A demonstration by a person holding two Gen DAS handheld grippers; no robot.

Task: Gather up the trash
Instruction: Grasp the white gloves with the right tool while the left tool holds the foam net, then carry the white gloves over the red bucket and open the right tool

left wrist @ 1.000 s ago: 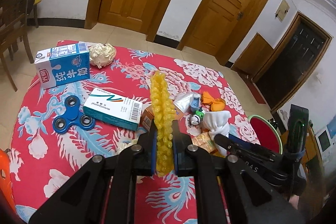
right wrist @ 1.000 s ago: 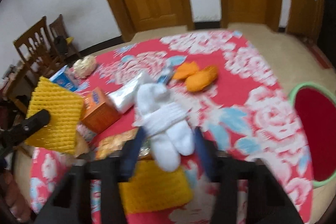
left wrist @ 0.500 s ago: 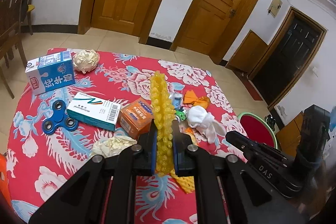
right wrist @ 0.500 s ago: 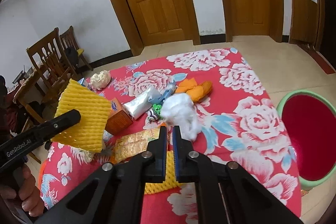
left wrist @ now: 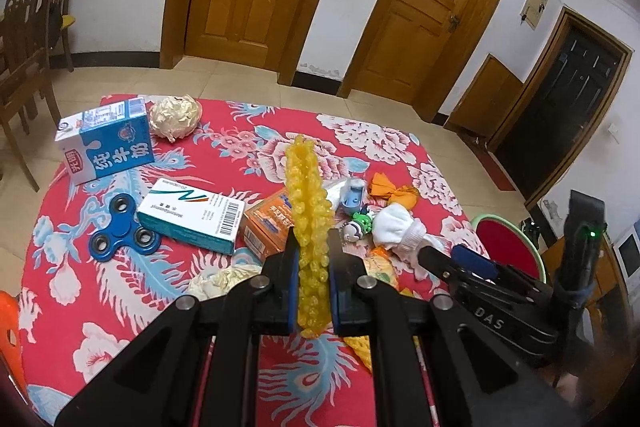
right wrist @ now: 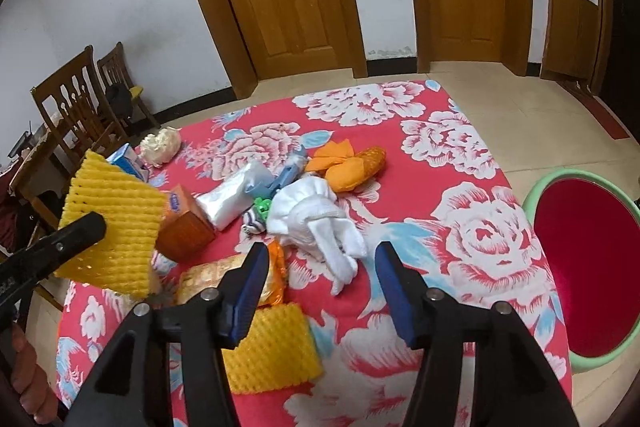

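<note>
**Inspector:** Holding firm: the left tool (left wrist: 313, 279) is clamped on a yellow foam net (left wrist: 309, 211), lifted clear above the table (left wrist: 72, 291). The right tool (right wrist: 320, 293) stands with its jaws wide apart and empty, over a white sock bundle (right wrist: 316, 219) lying on the cloth.

**Assistant:** How would the trash handle?

**Inspector:** In my judgement the net is light, soft and springy; a mid-sheet pinch suffices. A second yellow foam piece (right wrist: 272, 347) lies flat beneath the right tool; it should be taken by an edge. The crumpled paper ball (left wrist: 176, 115) would crush easily and weighs little. The green basin (right wrist: 580, 223) beside the table is the likely receptacle.

**Assistant:** Anything unclear?

**Inspector:** The orange snack wrapper (right wrist: 276, 279) is partly hidden by a finger. Small items beside the orange box (left wrist: 266, 227) are too cluttered to identify. The basin's far side is cut off.
</note>
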